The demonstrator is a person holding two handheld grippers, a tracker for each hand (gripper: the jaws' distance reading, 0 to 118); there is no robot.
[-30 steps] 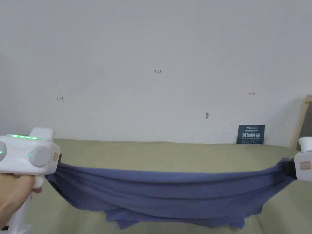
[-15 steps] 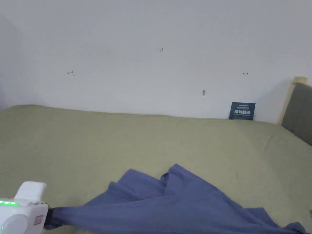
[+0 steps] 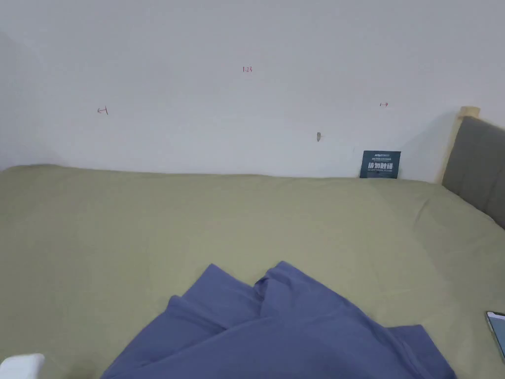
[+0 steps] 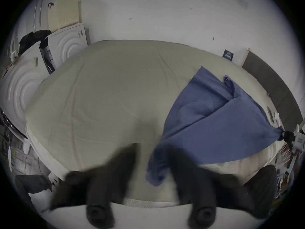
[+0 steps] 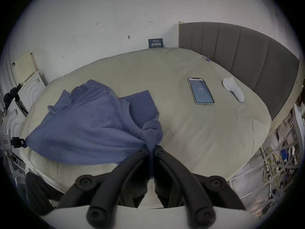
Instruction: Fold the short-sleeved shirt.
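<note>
A bed [image 3: 148, 222] lies under the shirt. It is covered by a smooth, matte olive sheet with a few shallow creases, so a broad, soft surface is offered for laying cloth out. A grey padded headboard [image 5: 239, 54], stitched into upright panels, stands well to the right of the shirt.

The shirt [image 3: 276, 325] is of blue knit, thin and limp. Its far part is spread on the sheet in loose, overlapping folds, with the ribbed neck opening turned up. Its near edge is lifted and drawn taut between the two tools. This is judged to be done so that the body can be pulled flat before a fold is made, and the folding is not yet begun.

The right tool [image 5: 151, 150] is clamped on the shirt at its right corner. A bunched knot of cloth is squeezed between the two black jaws, which are pressed together.

The left tool [image 4: 151, 150] is at the left corner of the shirt and is blurred. Its jaws are seen standing apart, with bare sheet between them. The corner is draped against the inner side of one jaw only, so no firm pinch is judged there.

A phone [image 5: 201, 90], flat and glossy with a lit screen, is laid face up between the shirt and the headboard. A small white rounded handset [image 5: 232, 88] is set just beyond it, apart from the shirt.
</note>
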